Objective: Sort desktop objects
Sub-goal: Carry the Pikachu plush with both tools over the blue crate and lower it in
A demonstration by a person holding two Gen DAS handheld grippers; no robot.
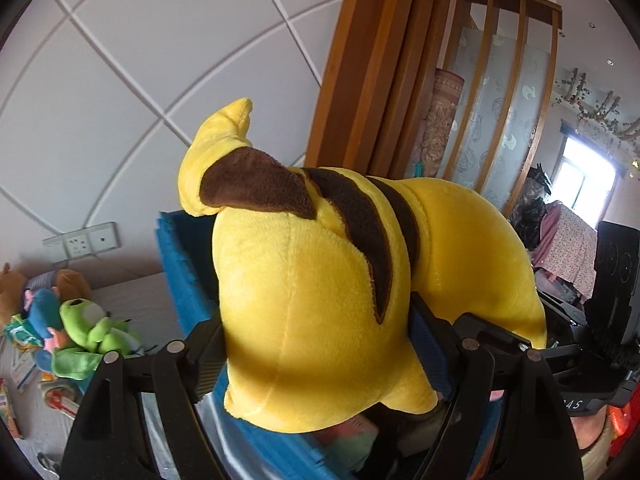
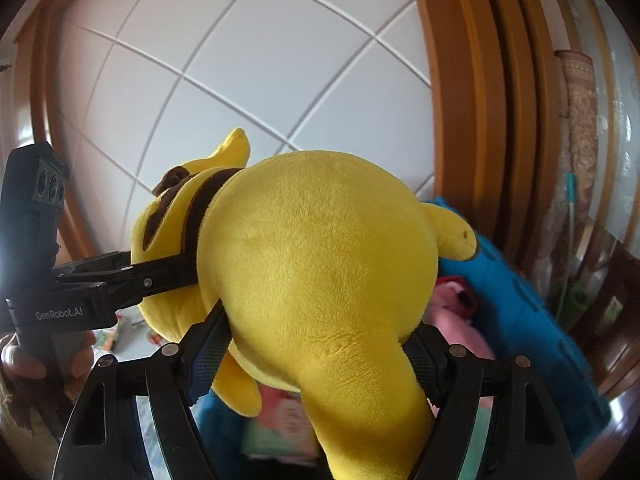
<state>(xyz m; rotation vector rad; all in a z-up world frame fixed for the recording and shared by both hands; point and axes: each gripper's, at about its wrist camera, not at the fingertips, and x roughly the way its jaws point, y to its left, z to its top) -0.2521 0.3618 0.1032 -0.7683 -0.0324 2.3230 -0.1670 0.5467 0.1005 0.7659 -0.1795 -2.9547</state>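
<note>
A big yellow plush toy (image 1: 320,280) with brown stripes and a brown-based tail fills both views; it also shows in the right wrist view (image 2: 320,272). My left gripper (image 1: 320,344) is shut on its body near the tail. My right gripper (image 2: 316,356) is shut on its rounded other end. The toy hangs above a blue bin (image 1: 180,272), whose rim also shows in the right wrist view (image 2: 520,300). The left gripper also shows from the side in the right wrist view (image 2: 160,268), clamped on the toy.
Pink and other items (image 2: 456,320) lie inside the bin under the toy. A green frog plush (image 1: 92,328) and other soft toys lie on the surface at the left. A white tiled wall (image 1: 120,100) and a wooden door frame (image 1: 360,80) stand behind.
</note>
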